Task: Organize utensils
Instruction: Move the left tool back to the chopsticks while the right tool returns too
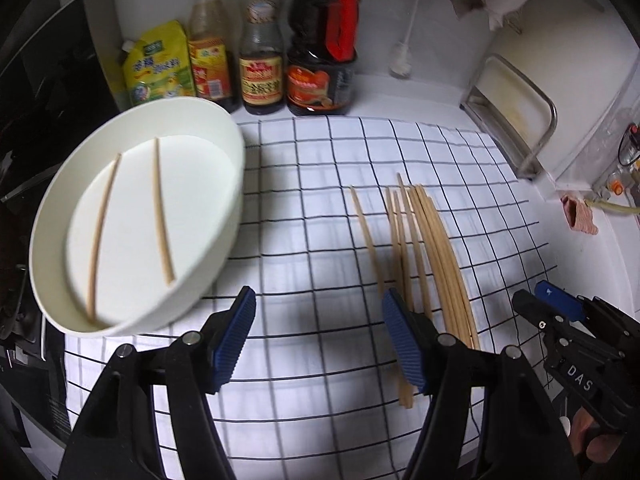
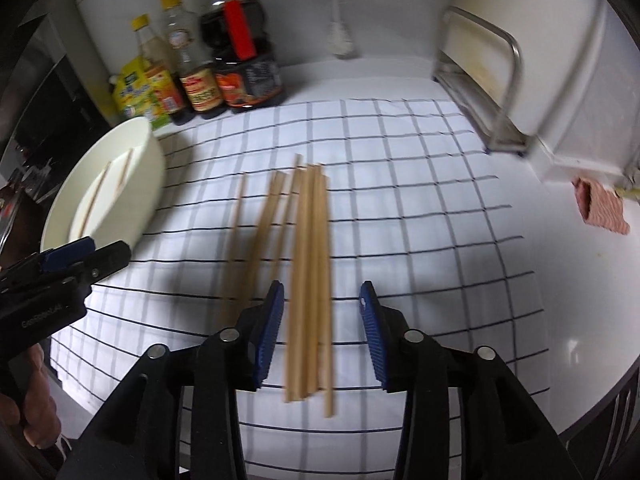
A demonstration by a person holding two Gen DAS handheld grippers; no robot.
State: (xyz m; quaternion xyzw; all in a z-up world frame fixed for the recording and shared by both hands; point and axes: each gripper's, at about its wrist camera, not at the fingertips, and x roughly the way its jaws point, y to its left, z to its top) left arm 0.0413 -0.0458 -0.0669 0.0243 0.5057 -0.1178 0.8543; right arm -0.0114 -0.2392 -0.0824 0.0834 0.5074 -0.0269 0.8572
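Both grippers gape empty: right gripper (image 2: 322, 332) straddles the chopstick bundle (image 2: 310, 280); left gripper (image 1: 318, 340) sits between bundle and bowl (image 1: 224, 216)

White bowl (image 1: 224, 200); tan chopsticks (image 2: 310, 272); black-gridded white cloth (image 1: 320, 208).

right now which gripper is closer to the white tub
Left. The left gripper hangs just right of the white tub; the right gripper straddles the chopstick bundle, farther off.

Two chopsticks (image 1: 132, 224) lie in the white oval tub (image 1: 224, 216) at the checked cloth's (image 1: 312, 208) left edge; loose chopsticks (image 1: 424, 256) lie toward its right. The left gripper (image 1: 318, 308) is spread, empty.
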